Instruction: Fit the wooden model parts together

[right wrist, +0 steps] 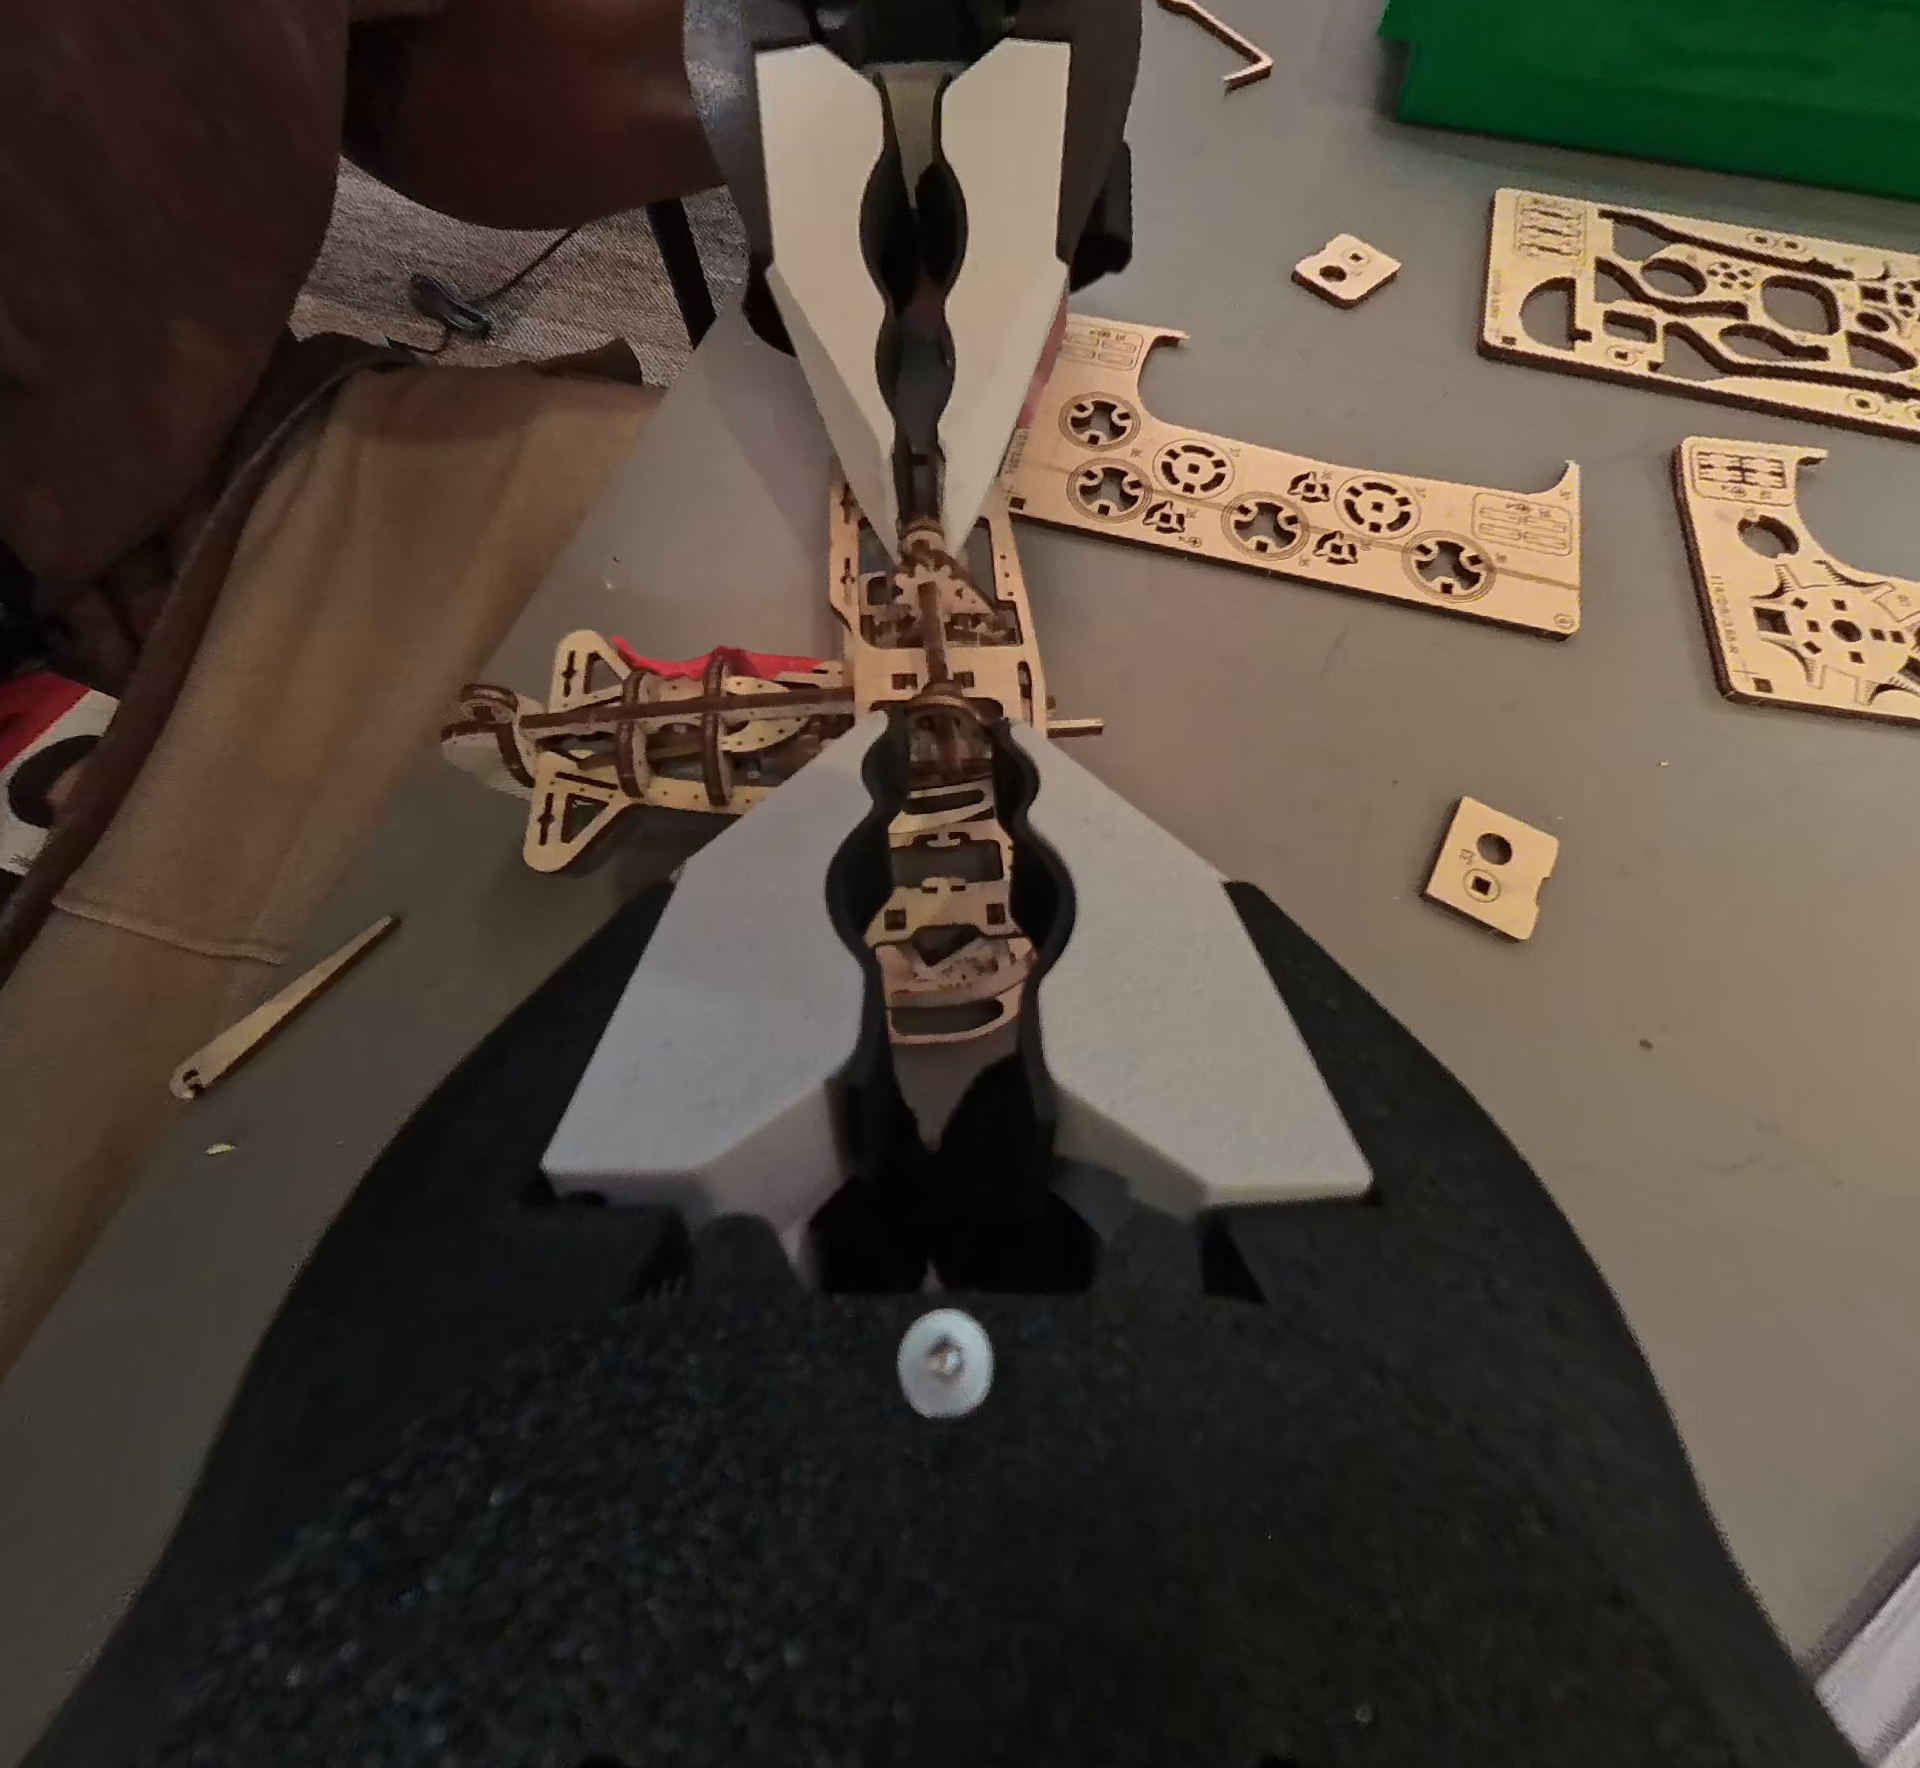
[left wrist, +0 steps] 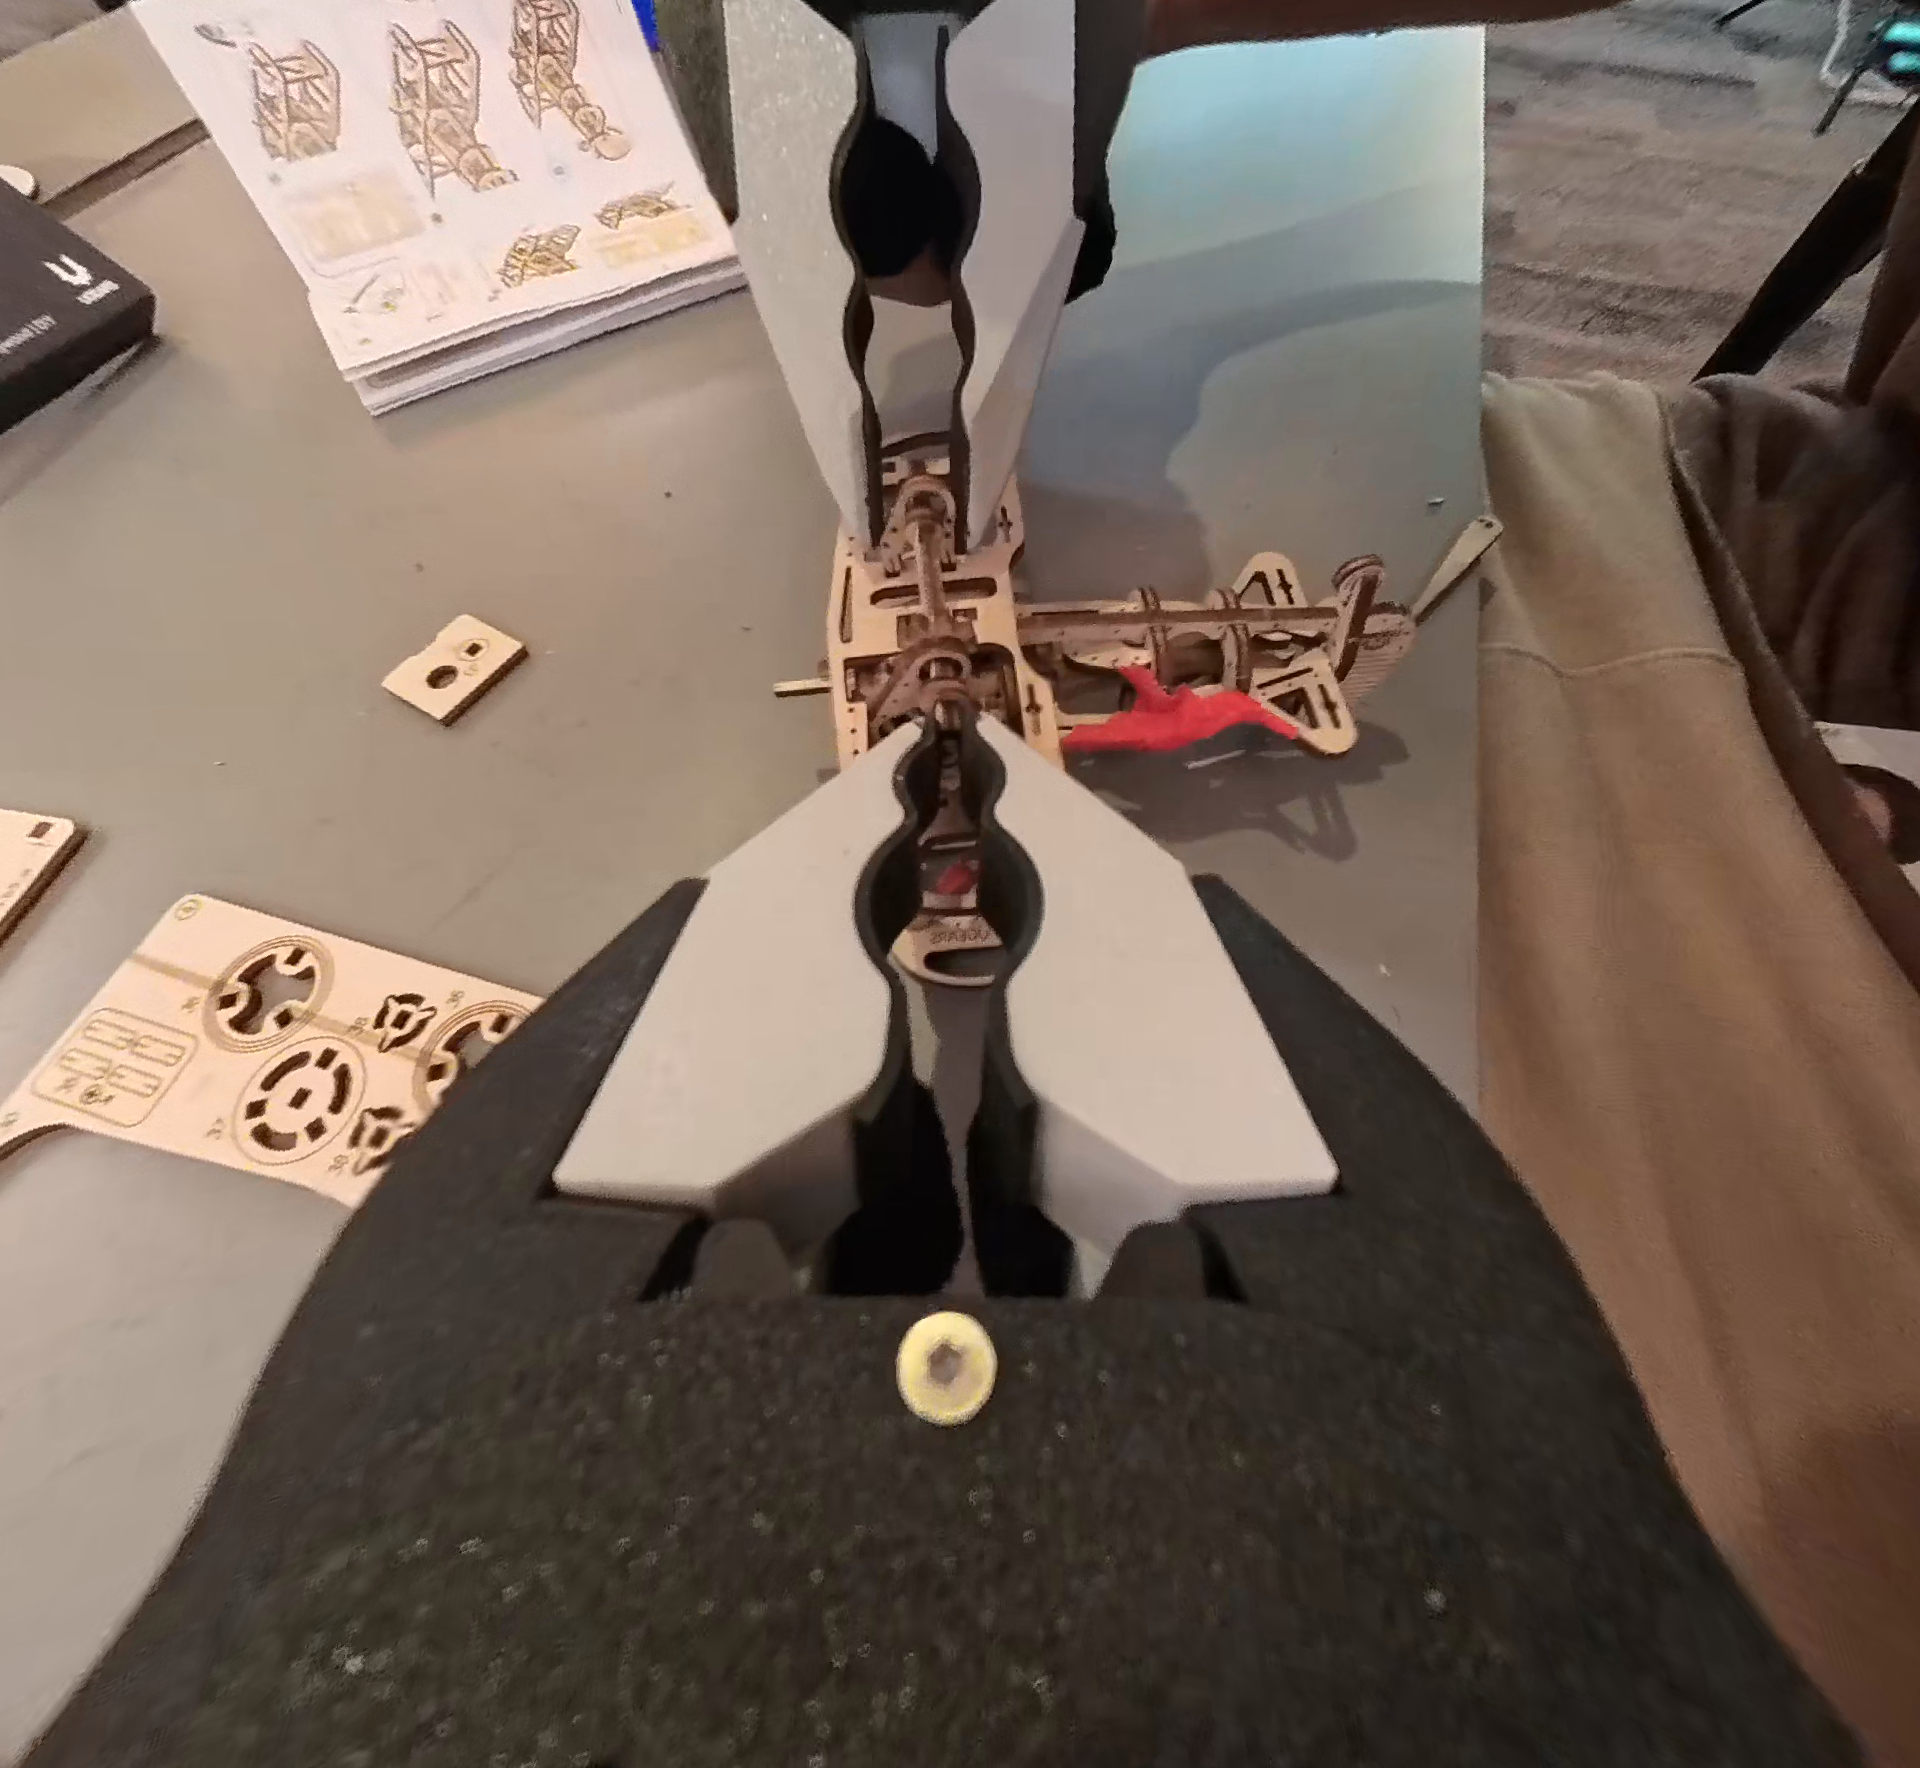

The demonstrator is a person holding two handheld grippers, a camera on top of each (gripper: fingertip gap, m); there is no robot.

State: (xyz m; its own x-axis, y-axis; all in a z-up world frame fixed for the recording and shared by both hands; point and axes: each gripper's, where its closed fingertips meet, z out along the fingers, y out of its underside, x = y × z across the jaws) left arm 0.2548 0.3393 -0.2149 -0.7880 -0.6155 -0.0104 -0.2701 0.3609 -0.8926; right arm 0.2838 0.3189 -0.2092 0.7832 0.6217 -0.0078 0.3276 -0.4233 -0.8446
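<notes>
The wooden airplane model (left wrist: 940, 648) lies on the grey table (left wrist: 520, 523) directly ahead of both grippers, which face each other across it. The left gripper (left wrist: 945, 731) has its tips nearly together on the model's central axle at the near end; whether they actually pinch it I cannot tell. The right gripper (right wrist: 940, 731) reaches the opposite end of the same axle, its jaws a narrow gap apart around the gear there; firm contact is unclear. The model's tail extends to the left gripper's right, with a red piece (left wrist: 1174, 716) beside it. Left of that gripper lie a small square wooden part (left wrist: 454, 669), a punched parts sheet (left wrist: 260, 1043), and, farther ahead, an instruction booklet (left wrist: 436, 149).
</notes>
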